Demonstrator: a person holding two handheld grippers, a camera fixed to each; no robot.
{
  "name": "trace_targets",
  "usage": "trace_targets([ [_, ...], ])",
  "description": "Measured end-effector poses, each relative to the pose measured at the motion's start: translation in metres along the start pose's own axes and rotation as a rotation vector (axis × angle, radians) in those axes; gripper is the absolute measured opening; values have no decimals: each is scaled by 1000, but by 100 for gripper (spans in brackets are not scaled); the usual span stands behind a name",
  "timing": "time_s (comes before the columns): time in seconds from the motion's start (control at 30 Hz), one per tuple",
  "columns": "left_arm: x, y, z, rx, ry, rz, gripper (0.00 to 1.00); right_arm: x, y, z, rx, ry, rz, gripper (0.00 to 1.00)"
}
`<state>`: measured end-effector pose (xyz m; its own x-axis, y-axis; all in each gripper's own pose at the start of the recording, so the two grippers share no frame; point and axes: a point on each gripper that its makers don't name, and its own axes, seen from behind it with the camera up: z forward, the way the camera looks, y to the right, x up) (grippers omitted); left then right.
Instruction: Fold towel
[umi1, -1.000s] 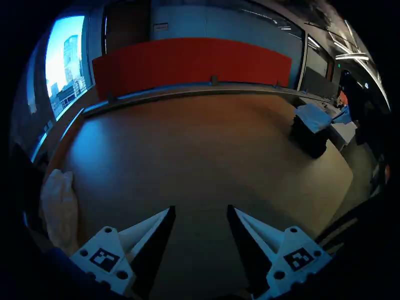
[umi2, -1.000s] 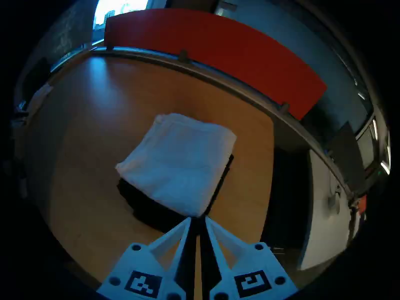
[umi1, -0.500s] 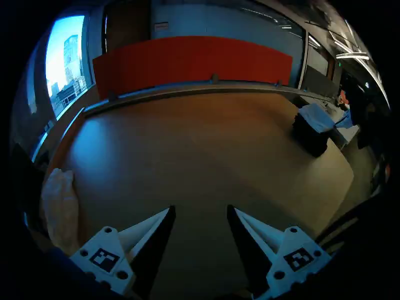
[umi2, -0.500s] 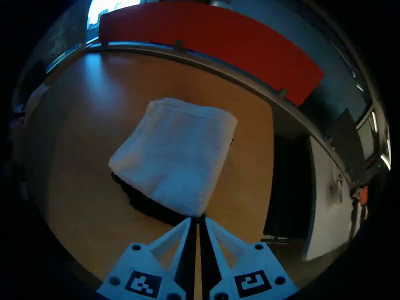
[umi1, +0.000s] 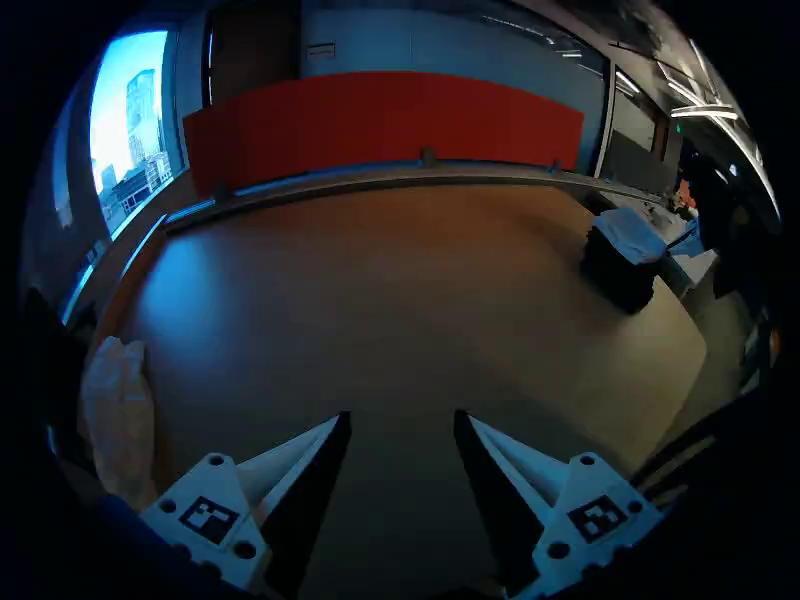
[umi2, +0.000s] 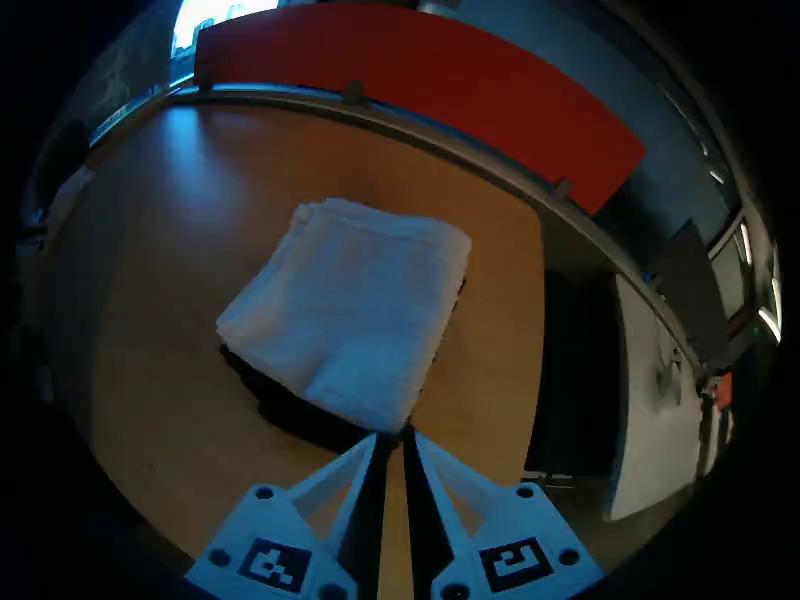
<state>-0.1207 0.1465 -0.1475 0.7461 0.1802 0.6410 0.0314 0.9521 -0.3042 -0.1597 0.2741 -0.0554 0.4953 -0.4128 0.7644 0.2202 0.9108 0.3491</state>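
Towel of white terry cloth (umi2: 350, 310), folded to a thick, nearly square pad, lying on a low black block (umi2: 285, 415) toward the right side of the brown wooden table (umi2: 150, 250). Set cornerwise to the right gripper (umi2: 395, 437): nearest corner meeting the fingertips, far edge turned toward the red partition panel (umi2: 450, 80) behind the table. Fingers there drawn almost together, with just a thin slit of wood showing between. Hard to say from this angle whether the corner is nipped or merely touched.

Left gripper (umi1: 400, 415) spread wide, holding nothing, poised over bare wood. From there, towel and block far off, ahead and to the right, well apart from the tips. Crumpled beige cloth (umi1: 115, 410) at the table's left edge, beside that gripper.

Right side plainly the nearer. Any further fold or tidying probably best begun from that near corner. For the left, most of the table to cross first.
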Motion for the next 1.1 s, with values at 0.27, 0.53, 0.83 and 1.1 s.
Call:
trace_targets([
  [0.27, -1, -2, -1, -1, 5, -7, 75, 5, -3, -6, -13, 25, 19, 78],
  [0.53, -1, -5, -4, 0, 14, -10, 75, 20, -7, -11, -30, 70, 51, 96],
  [0.83, 6, -10, -7, 13, 38, -20, 75, 45, -17, -18, -35, 146, 133, 96],
  [1.1, 11, -15, -8, 35, 55, -32, 75, 64, -22, -25, -49, 218, 263, 97],
])
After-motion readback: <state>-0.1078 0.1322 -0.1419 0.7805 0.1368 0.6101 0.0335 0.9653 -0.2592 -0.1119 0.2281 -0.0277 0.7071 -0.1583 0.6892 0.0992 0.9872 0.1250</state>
